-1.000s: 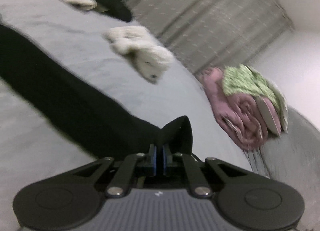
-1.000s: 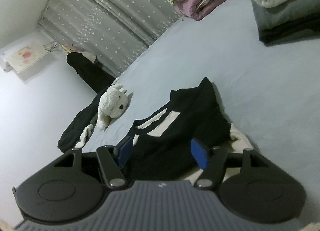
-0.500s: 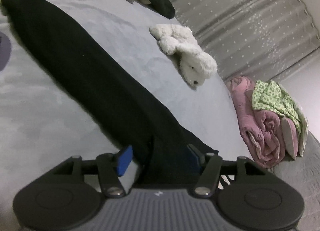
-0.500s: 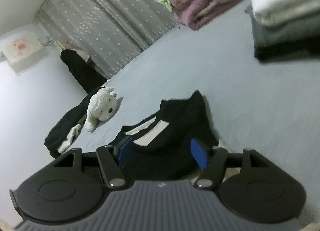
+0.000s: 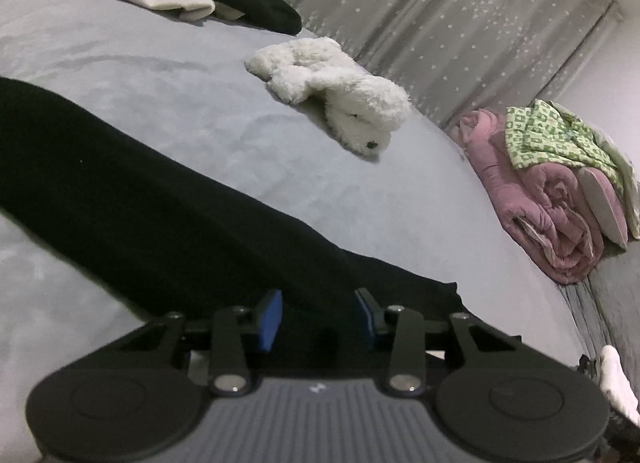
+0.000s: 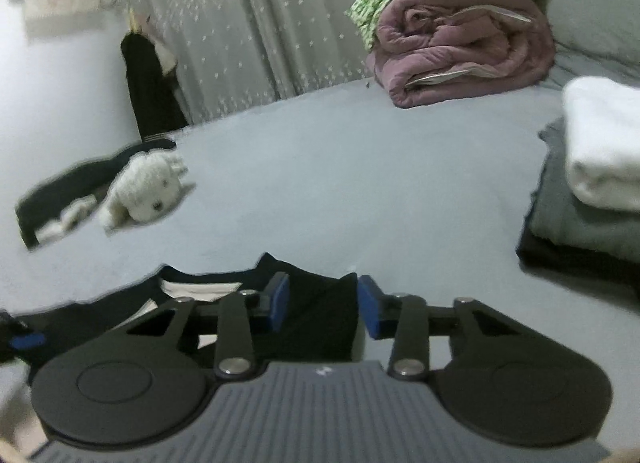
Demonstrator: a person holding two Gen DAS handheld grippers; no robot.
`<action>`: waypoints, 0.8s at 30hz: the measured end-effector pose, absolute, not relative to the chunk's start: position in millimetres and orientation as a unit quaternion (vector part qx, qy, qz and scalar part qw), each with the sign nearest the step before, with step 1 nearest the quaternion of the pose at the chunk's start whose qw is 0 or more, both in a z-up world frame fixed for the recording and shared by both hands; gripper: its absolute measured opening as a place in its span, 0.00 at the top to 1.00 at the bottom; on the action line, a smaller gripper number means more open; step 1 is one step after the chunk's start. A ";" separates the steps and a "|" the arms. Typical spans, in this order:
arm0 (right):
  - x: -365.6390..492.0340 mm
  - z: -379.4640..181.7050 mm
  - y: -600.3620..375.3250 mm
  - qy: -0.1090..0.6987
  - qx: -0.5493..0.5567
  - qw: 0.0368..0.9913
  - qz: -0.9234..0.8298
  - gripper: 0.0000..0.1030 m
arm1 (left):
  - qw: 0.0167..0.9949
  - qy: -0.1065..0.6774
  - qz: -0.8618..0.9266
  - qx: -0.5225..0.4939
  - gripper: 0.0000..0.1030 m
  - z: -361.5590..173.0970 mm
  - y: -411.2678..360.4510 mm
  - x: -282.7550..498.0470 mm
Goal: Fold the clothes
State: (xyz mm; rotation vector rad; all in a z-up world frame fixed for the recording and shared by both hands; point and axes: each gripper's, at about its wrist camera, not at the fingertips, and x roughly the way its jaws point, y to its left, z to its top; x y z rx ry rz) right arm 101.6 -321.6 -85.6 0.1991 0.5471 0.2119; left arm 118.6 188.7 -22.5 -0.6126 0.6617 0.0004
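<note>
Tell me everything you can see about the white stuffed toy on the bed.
The stuffed toy is a fluffy white plush animal with dark eyes and nose. It lies flopped on its side on the grey bed sheet, head toward the camera, limp. Nothing grips it. In the right view it partly hides dark clothes behind it.

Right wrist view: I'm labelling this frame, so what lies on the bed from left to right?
Left to right: dark clothes pile → white plush toy → black garment under the open fingers of the right gripper → rolled pink quilt at the back → folded stack with a white towel on top.
</note>
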 end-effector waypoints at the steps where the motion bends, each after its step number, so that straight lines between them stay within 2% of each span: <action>1: 107.0 -89.7 -317.9 0.274 0.088 0.952 0.105 0.62 | 0.900 0.320 0.001 -0.296 0.62 -23.0 188.6 119.4; 4: 119.3 -103.4 -309.2 0.290 0.060 0.950 0.104 0.66 | 0.899 0.323 0.004 -0.297 0.65 -24.4 188.4 121.8; 6: 124.4 -114.3 -305.3 0.301 0.041 0.948 0.096 0.75 | 0.899 0.328 0.010 -0.289 0.66 -23.4 187.5 122.2; 7: 126.4 -120.2 -303.5 0.307 0.033 0.947 0.091 0.76 | 0.899 0.331 0.014 -0.286 0.66 -22.9 188.1 121.7; 10: 124.9 -130.5 -303.0 0.303 0.021 0.949 0.081 0.81 | 0.900 0.337 0.024 -0.277 0.65 -21.1 189.8 120.1; 12: 123.2 -130.8 -303.0 0.300 0.017 0.951 0.072 0.89 | 0.900 0.341 0.032 -0.271 0.64 -19.9 191.0 119.1; 15: 121.5 -130.9 -302.6 0.295 0.012 0.953 0.064 0.92 | 0.900 0.348 0.035 -0.261 0.65 -20.2 189.4 118.8; 17: 119.4 -130.3 -300.1 0.290 0.004 0.955 0.058 0.94 | 0.900 0.354 0.028 -0.254 0.71 -22.9 184.0 120.4; 19: 116.9 -129.5 -296.9 0.283 -0.006 0.958 0.050 0.94 | 0.906 0.353 0.041 -0.230 0.95 -22.3 178.6 119.8; 24: 108.3 -124.0 -300.9 0.250 -0.002 0.968 0.023 0.95 | 0.930 0.298 0.029 -0.214 0.97 -5.8 172.5 109.8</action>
